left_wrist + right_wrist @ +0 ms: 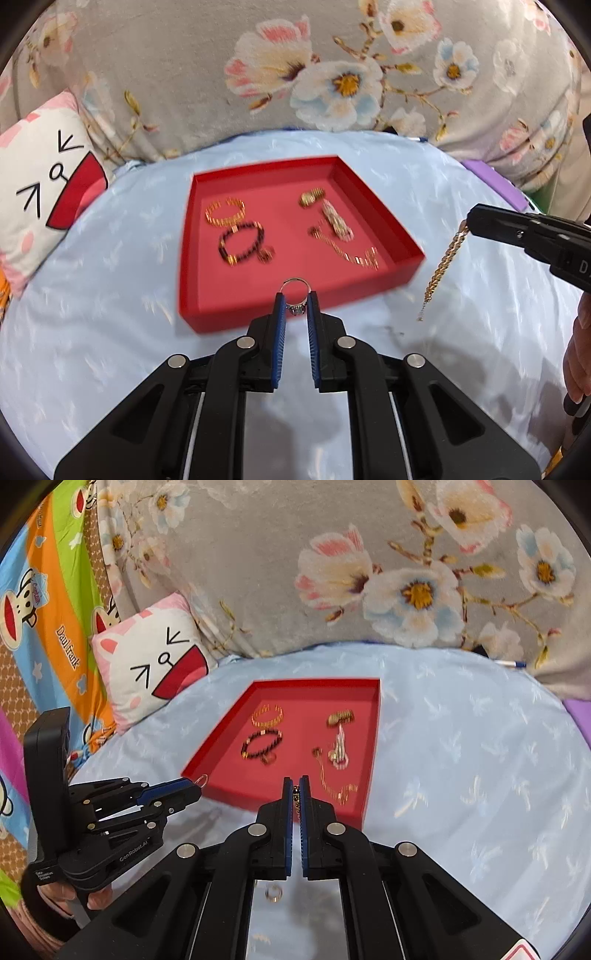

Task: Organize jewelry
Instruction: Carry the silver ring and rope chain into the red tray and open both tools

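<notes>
Over the red tray (402, 236), left tongs (295, 301) pinch a ring (295, 286), right tongs (295, 786) a chain (443, 266); lower both before releasing, probably apart.

Surface: pale blue cloth (461, 760) with a faint white print, spread flat. Behind it hangs grey fabric (277, 572) with large pink, white and blue flowers. Far left — cat-face cushion (155, 661) leaning against a striped cartoon-monkey sheet (48, 602). Purple edge (491, 177) at right. Light even, soft.
</notes>
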Available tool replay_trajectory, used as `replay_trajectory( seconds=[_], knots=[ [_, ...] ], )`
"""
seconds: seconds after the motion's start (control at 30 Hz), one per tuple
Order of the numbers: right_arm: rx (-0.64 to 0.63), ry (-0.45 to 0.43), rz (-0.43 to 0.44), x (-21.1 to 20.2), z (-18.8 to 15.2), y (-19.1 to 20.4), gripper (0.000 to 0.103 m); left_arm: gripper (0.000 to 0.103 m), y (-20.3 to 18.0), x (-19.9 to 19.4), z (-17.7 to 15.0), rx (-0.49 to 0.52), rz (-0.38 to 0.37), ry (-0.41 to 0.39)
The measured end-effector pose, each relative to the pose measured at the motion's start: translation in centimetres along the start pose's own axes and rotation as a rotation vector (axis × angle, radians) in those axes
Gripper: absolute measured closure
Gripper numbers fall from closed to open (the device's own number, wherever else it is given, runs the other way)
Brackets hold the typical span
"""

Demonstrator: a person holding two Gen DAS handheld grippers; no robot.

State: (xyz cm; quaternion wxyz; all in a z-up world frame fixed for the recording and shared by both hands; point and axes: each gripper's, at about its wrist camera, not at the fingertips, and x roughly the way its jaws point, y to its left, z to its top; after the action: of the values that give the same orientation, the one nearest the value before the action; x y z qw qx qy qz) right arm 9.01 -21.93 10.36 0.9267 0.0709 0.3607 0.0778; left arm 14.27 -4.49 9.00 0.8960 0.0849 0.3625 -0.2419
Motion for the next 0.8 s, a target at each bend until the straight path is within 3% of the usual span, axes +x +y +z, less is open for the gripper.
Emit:
replay_trajectory(
  seconds=[0.2,0.4,0.8],
  knots=[
    [0.003,-0.018,-0.001,1.9,4.8,0.0,0.101,0.092,1.7,2.1,5.6,-0.009,0.021,-0.004],
    [0.039,0.028,0.022,6.6,8.3,-0.7,0.101,0.092,2.5,6.7,9.8,-0.015,0.046,0.03],
    [0.03,0.14,-0.006,15.1,9.4,-1.7,0.101,0.092,4.5,17.5,11.5,-0.081,0.065,0.22]
  ],
)
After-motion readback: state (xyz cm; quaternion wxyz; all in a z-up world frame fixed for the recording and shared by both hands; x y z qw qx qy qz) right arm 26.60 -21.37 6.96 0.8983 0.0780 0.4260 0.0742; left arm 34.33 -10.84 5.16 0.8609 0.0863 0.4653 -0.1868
